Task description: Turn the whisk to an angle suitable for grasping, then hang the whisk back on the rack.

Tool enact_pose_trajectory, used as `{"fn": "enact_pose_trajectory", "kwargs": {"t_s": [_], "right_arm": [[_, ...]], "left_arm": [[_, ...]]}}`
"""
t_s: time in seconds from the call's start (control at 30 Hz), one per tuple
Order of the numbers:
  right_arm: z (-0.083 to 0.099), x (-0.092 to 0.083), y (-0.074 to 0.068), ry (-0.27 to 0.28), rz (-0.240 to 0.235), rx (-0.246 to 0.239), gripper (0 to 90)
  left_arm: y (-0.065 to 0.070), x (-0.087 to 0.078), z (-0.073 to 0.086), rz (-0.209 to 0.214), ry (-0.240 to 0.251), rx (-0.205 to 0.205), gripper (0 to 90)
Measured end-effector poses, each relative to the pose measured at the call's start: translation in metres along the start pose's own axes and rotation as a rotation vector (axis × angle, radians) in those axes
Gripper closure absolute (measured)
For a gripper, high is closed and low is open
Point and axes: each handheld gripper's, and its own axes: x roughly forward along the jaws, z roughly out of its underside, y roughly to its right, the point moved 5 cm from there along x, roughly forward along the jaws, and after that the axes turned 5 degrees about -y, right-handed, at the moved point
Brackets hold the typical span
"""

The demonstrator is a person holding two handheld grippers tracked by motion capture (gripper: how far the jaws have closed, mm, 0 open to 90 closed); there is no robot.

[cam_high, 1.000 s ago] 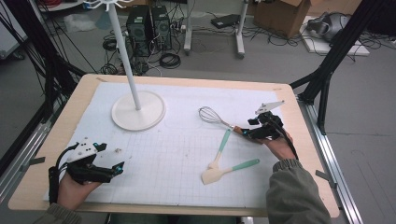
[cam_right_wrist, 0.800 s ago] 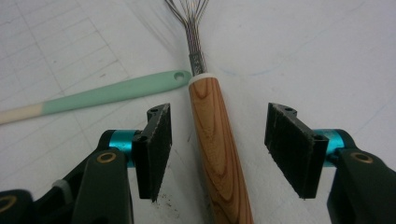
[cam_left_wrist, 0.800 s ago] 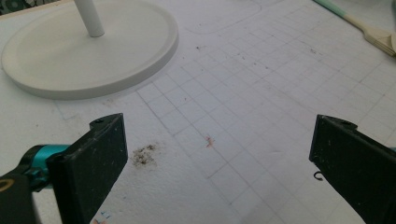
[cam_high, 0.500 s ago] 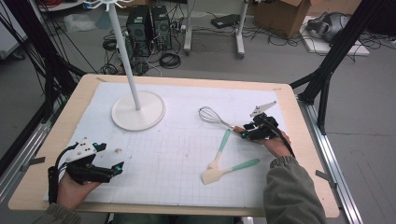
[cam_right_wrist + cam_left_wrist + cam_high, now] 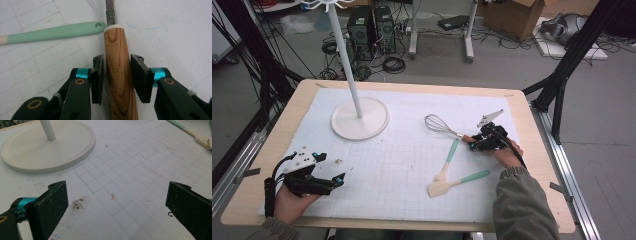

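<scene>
**Wooden whisk handle between your right jaws**

Wood-grained handle of the whisk (image 5: pixel 119 82) lies flat on the counter (image 5: pixel 412 90), right of centre, its wire head pointing toward the white stand (image 5: pixel 360 118); your right hand-held gripper (image 5: pixel 117 75) straddles that handle, and its jaws have just been closing; the left pad looks to touch the wood, while a thin gap shows at the right pad, so no firm grip yet; a mint-handled spatula (image 5: pixel 53 32) lies just beside the whisk's collar; a second spatula (image 5: pixel 457 181) rests nearer you; your left hand-held gripper (image 5: pixel 116 205) sits at the near left corner, jaws wide apart over bare gridded mat (image 5: pixel 140 165).
</scene>
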Motion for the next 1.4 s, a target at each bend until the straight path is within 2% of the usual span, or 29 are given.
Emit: {"fn": "enact_pose_trajectory", "kwargs": {"t_s": [0.53, 0.83, 0.9, 1.4], "right_arm": [[0.0002, 0.0000, 0.0002, 0.004, -0.005, 0.000, 66.2], [0.0006, 0.0001, -0.0008, 0.000, -0.020, -0.012, 68.4], [-0.0001, 0.0002, -0.0014, -0.003, -0.024, -0.029, 69.8], [-0.0006, -0.0010, -0.0037, -0.006, -0.028, -0.029, 70.2]], "left_arm": [[0.0004, 0.0008, -0.0020, 0.004, 0.005, 0.001, 4.8], [-0.0008, 0.0004, -0.0020, 0.003, 0.006, 0.001, 4.8], [-0.0009, 0.0013, -0.0021, 0.004, 0.006, -0.001, 4.8], [0.0007, 0.0002, -0.0024, 0.000, 0.011, 0.002, 4.8]]}}
